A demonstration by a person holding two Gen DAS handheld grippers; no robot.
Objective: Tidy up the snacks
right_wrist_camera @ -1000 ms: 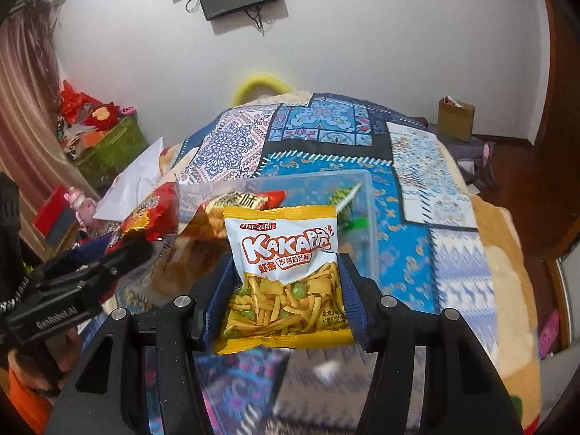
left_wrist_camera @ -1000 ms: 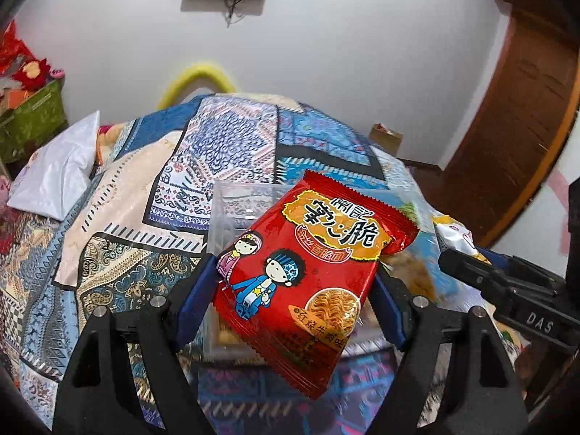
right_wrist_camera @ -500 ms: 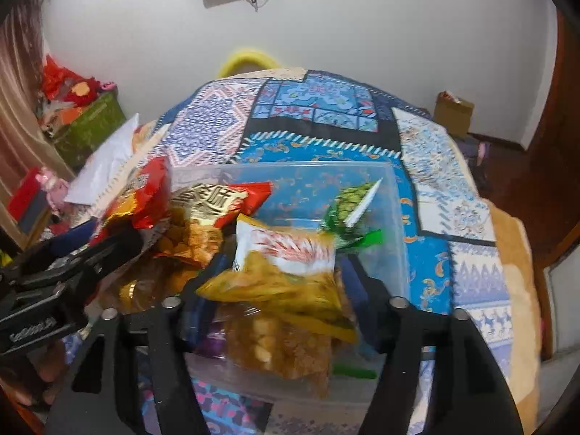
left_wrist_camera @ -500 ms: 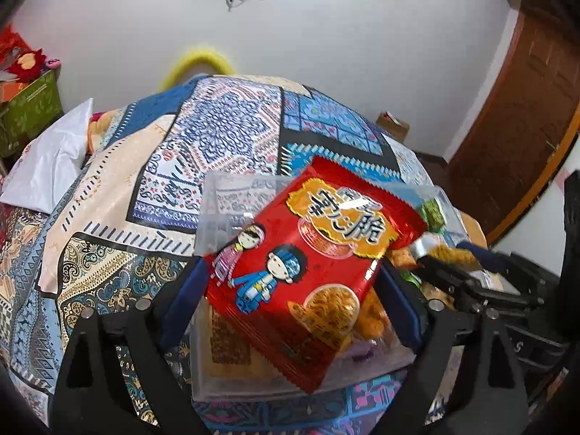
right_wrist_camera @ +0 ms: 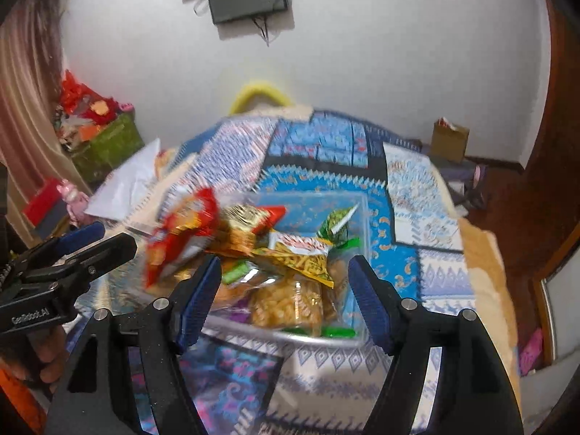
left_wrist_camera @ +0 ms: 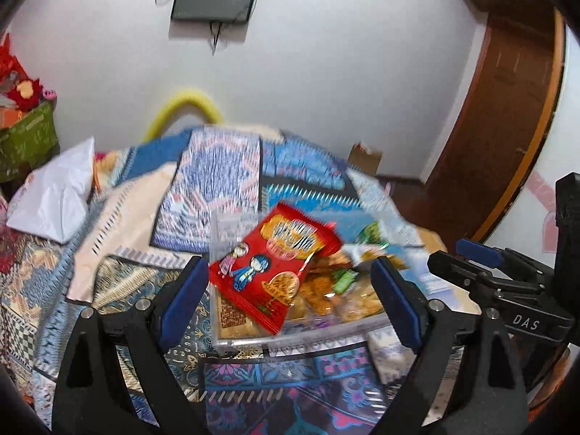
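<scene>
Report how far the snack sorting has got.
Done: the red noodle-snack packet and the yellow KaKa packet lie in the clear plastic bin on top of other snacks. In hand: nothing; the left gripper and right gripper are both open and empty. Left: no loose packets show on the patterned bedspread.
</scene>
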